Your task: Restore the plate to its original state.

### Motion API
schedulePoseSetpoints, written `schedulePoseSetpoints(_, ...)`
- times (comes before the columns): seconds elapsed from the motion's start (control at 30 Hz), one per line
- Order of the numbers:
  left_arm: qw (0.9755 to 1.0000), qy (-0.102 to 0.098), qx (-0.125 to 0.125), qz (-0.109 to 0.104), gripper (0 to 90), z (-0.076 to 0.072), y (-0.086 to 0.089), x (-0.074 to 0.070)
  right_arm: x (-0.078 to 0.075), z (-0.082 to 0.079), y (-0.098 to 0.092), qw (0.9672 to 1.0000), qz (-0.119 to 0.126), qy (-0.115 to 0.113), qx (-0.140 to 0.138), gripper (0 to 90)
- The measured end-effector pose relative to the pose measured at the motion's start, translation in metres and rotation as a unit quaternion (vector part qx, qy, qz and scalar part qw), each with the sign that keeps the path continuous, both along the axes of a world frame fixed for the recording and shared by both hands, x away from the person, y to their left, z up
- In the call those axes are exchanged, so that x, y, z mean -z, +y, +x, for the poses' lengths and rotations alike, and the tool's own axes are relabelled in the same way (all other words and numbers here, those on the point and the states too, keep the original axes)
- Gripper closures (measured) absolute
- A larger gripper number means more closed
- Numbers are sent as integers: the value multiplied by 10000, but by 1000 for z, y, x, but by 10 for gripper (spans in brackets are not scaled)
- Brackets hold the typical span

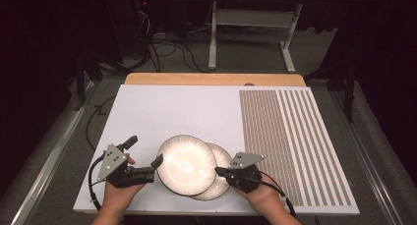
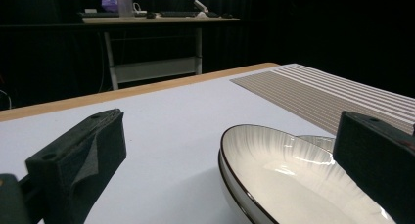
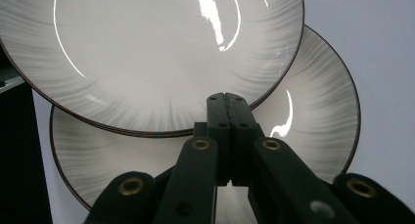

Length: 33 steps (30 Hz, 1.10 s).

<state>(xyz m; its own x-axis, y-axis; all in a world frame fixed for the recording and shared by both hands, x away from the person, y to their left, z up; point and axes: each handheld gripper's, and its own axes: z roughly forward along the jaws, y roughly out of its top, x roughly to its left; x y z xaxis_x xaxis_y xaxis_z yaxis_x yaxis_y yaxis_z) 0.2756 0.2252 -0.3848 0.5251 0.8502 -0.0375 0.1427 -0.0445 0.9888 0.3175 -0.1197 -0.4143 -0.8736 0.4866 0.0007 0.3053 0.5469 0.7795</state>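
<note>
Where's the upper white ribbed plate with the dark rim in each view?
High view: upper white ribbed plate with the dark rim, bottom centre, overlapping the lower matching plate.
Left gripper view: bottom right, between the open jaws.
Right gripper view: top, above the shut right claw.
Shared landmark: lower plate.

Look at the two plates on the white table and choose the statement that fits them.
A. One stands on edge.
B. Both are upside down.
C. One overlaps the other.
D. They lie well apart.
C: in the high view the upper plate lies partly over the lower plate, whose rim shows beside it.
</note>
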Motion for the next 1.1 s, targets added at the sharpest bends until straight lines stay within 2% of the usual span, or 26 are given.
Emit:
schedulePoseSetpoints(0.2, 10000, -14, 51, 10, 1, -1, -4, 0, 0, -1, 0, 10000, 23, 17, 24, 900)
schedulePoseSetpoints(1.1, 10000, -20, 19, -30, 1, -1, 0, -2, -1, -2, 1, 10000, 27, 5, 1, 900)
